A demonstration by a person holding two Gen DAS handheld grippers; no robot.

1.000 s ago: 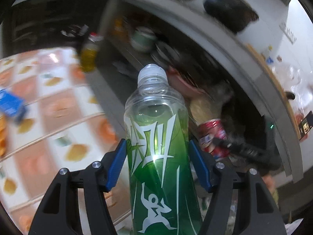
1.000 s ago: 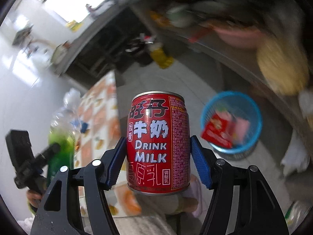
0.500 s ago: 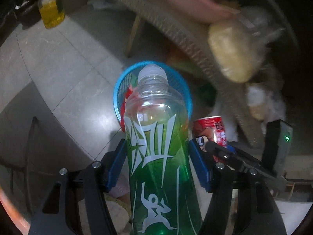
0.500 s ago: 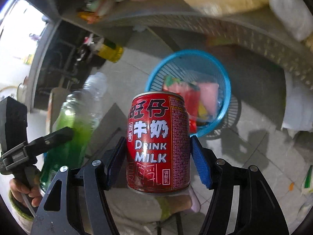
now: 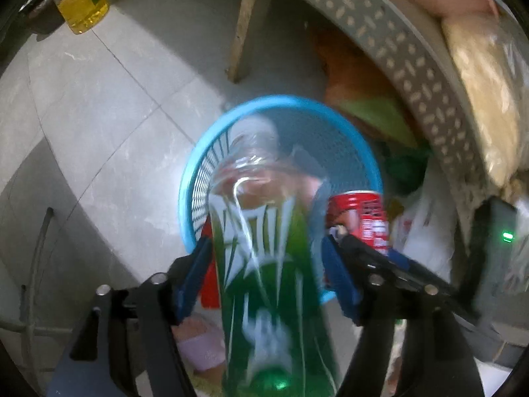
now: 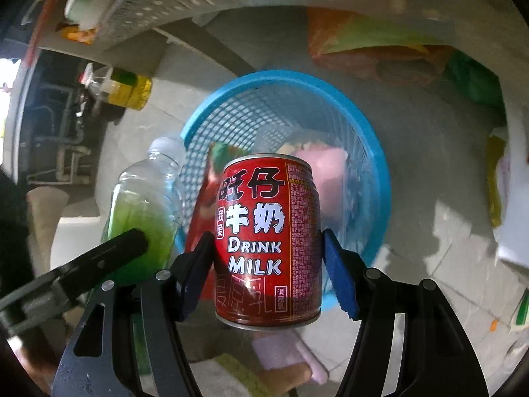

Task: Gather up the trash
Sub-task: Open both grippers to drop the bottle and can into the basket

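Blue basket (image 5: 367, 162) contents blurred, bottle (image 5: 264, 264) smeared, base cropped

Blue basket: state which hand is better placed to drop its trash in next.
Left. Its tongs are opening, the green bottle pointing into the blue basket. The right tongs grip the red can.

A grey tiled floor (image 6: 429, 172) is carrying a blue basket (image 6: 380, 172) and, well apart, an oil bottle (image 5: 82, 10).
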